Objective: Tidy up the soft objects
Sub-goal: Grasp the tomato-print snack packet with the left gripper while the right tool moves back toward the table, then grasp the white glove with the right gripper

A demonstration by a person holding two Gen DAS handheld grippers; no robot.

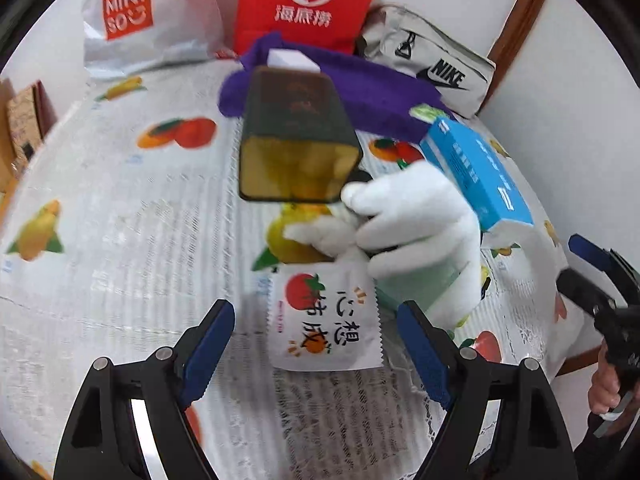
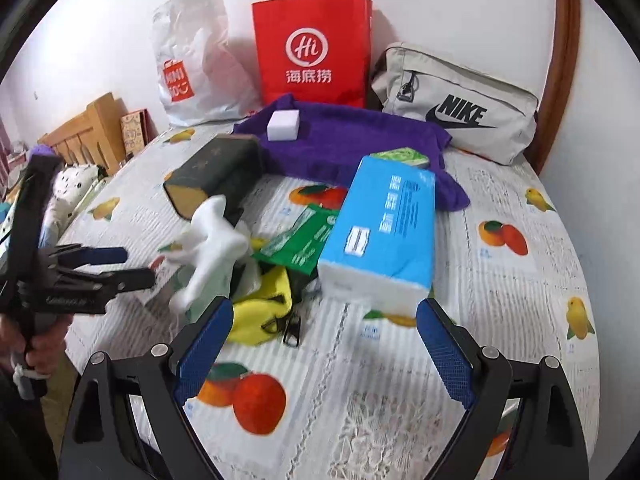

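White glove [image 1: 416,220] between open left gripper [image 1: 316,344].

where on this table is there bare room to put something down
Bare cloth lies right of the blue tissue pack up to the Nike bag, and left of the dark tin below the Miniso bag. The middle is crowded: white glove, purple towel.

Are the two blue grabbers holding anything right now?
No. The left gripper is open around the white snack packet without pinching it, and the right gripper is open near the blue tissue pack.
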